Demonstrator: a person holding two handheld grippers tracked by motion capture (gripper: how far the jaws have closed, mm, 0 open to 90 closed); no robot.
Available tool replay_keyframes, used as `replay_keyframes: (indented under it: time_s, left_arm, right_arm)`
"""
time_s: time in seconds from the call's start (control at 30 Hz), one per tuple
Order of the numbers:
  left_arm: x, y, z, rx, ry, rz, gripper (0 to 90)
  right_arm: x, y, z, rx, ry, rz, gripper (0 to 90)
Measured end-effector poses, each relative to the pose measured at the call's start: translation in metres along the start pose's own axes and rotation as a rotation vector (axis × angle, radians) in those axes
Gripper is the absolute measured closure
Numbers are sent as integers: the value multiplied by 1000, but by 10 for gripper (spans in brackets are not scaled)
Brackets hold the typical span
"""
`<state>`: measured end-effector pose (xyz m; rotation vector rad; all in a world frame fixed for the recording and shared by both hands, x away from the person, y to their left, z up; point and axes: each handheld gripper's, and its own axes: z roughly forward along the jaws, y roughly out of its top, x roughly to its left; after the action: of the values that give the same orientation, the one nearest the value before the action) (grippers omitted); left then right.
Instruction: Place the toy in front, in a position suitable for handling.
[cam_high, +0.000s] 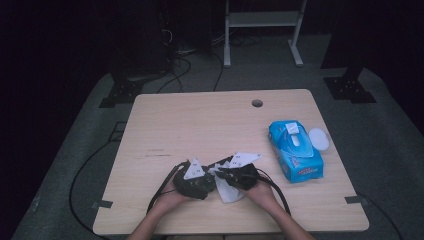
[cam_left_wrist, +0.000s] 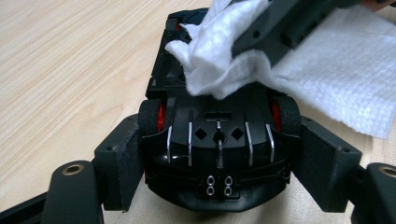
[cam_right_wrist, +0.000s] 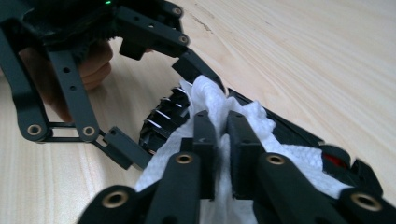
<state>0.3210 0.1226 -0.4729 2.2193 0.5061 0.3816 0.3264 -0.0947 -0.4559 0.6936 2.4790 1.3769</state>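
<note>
Toy car's red wheels (cam_left_wrist: 160, 116) between claw pads

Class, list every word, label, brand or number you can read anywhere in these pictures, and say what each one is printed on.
None can be read.
Blue wipes pack: red and white print on its front, too small and blurred to read.
Table: faint dark marks near its middle, too small to tell whether they are writing.
Black toy car: no lettering on the visible underside.
White wipe: plain.

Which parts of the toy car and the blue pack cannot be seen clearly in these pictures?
- Toy car: front hidden under the white wipe, left gripper view.
- Toy car, high view: covered by both grippers, the left gripper and the right gripper.
- Blue pack: label print too small, high view.
</note>
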Motion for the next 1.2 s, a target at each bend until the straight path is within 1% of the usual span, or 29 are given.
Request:
replay_keyframes:
  time_s: [0.03,0.1,0.17,0.23,0.27,0.3,0.33,0.47,0.5,0.53,0.57,0.63,0.67,0.7,0.73,0.8,0.83,0.87,0.9,0.97,1.0,1.03,1.07,1.1,1.13,1.17,1.2]
  left_arm:
    - [0,0,0,-2,-1,1,248]
    - [1,0,0,-1,-2,0,248]
    - [0,0,0,1,0,2,248]
    - [0,0,0,2,1,4,248]
    - [0,0,0,2,1,2,248]
    - [0,0,0,0,0,0,248]
    - [0,0,0,0,0,0,248]
    - [-1,0,0,7,6,10,248]
    - [-1,0,0,11,7,12,248]
    - [-1,0,0,5,5,6,248]
    - [-1,0,-1,7,3,6,248]
    - [1,0,-1,6,-1,7,248]
    - [1,0,-1,5,-2,5,248]
    - [0,0,-1,4,-1,6,248]
    - [1,0,-1,3,-2,2,248]
    - [1,0,-1,3,-5,0,248]
    - [1,0,-1,1,-7,-4,248]
    - [1,0,-1,1,-5,-2,248]
    - [1,0,-1,1,-4,-3,248]
    - [1,0,-1,1,-4,-3,248]
    - [1,0,-1,-4,-4,-7,248]
    - [1,0,-1,-2,-3,-5,248]
    - [0,0,-1,1,-1,0,248]
    - [0,0,-1,4,1,3,248]
    - [0,0,-1,7,2,6,248]
    - [0,0,-1,3,0,0,248]
    - [0,0,-1,0,-2,-2,248]
  right_arm:
    - [-3,-1,-2,7,-5,24,844]
    - [-13,-5,-6,27,-48,57,853]
    - [-23,-11,-11,43,-85,103,858]
    - [-28,-15,-15,44,-91,137,860]
    - [-27,-15,-15,41,-87,139,861]
    - [-23,-14,-15,37,-73,143,862]
    - [-19,-13,-13,27,-47,140,862]
    - [4,-3,-1,-15,82,117,861]
    - [8,-1,1,-12,101,111,861]
    - [10,0,1,-3,89,87,861]
    - [8,0,0,4,76,69,861]
    - [0,-3,-5,12,25,90,861]
    - [-7,-5,-8,27,-25,90,861]
    - [-15,-9,-11,47,-85,81,861]
    - [-24,-14,-14,54,-129,89,861]
    - [-40,-22,-20,53,-158,177,861]
    - [-43,-24,-22,54,-168,189,861]
    - [-45,-26,-23,48,-166,203,861]
    - [-43,-25,-22,46,-166,203,861]
    - [-35,-21,-19,37,-140,179,861]
    - [-29,-18,-16,27,-93,175,861]
    - [-24,-16,-14,24,-68,168,861]
    - [-18,-13,-11,16,-44,143,861]
    - [-13,-11,-9,16,-32,122,860]
    - [-10,-8,-8,20,-26,107,860]
    - [-9,-7,-8,26,-30,92,860]
    - [-10,-7,-8,30,-41,93,860]
